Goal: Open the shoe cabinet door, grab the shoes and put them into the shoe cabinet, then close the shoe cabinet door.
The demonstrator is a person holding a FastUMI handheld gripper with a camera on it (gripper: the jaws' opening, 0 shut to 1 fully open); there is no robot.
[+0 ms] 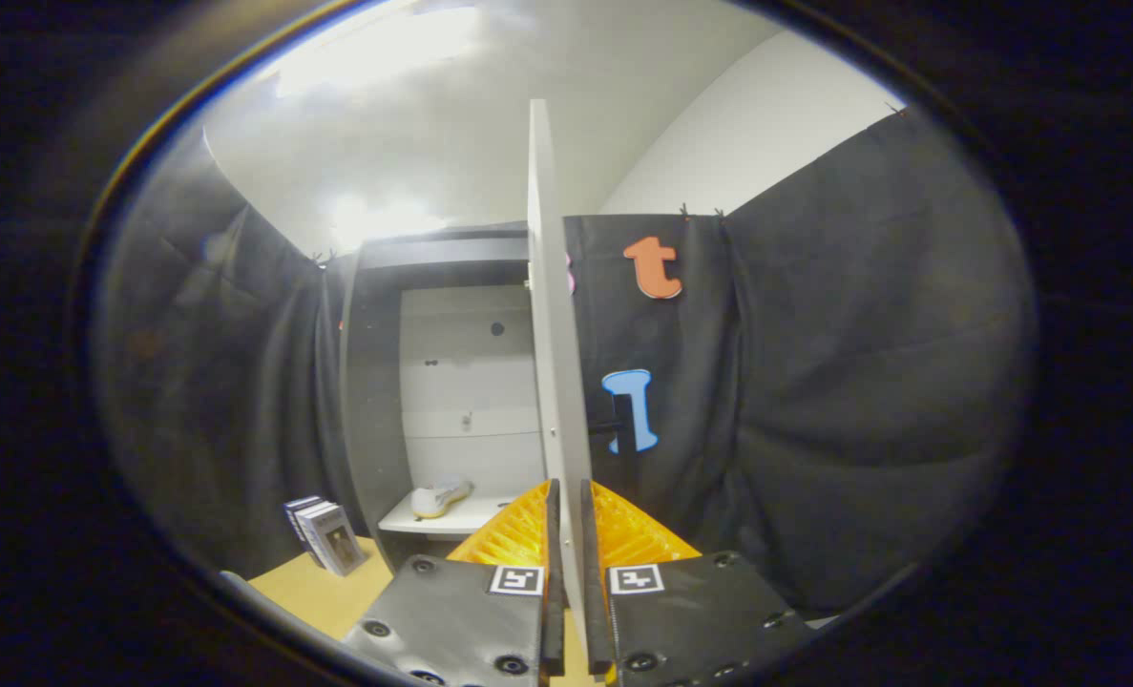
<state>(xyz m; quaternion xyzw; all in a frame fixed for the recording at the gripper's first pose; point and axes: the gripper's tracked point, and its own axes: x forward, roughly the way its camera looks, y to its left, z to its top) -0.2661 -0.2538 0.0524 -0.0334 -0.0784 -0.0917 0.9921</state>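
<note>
Here's the shoe cabinet door (pixel 549 315), swung open and seen edge-on, a tall pale panel standing upright straight ahead. Its lower edge runs right down between the two fingers of the hand-held gripper (pixel 566 520). The fingers are drawn in narrow, one on each face of the panel, and they look pinched onto it, holding the door by its free edge. The door's long axis is vertical, in line with the gap between the fingers. A dark handle (pixel 620 426) sticks out from the door's right face, just above and beyond the fingers.

Left of the door, the shoe cabinet (pixel 451 382) stands open, dark frame with a pale back panel. On its low white shelf (pixel 432 520) lies a shoe (pixel 440 496), light-coloured, already inside. So by my reading the loading is done and we're on the closing step.

What matters: the cabinet opening lies to the left of the fingers, so the door wants to swing leftward to shut, its hinge on the far side.

Farther out, a small stack of boxes (pixel 323 534) stands on the wooden worktop (pixel 313 596), left of the cabinet's foot.
</note>
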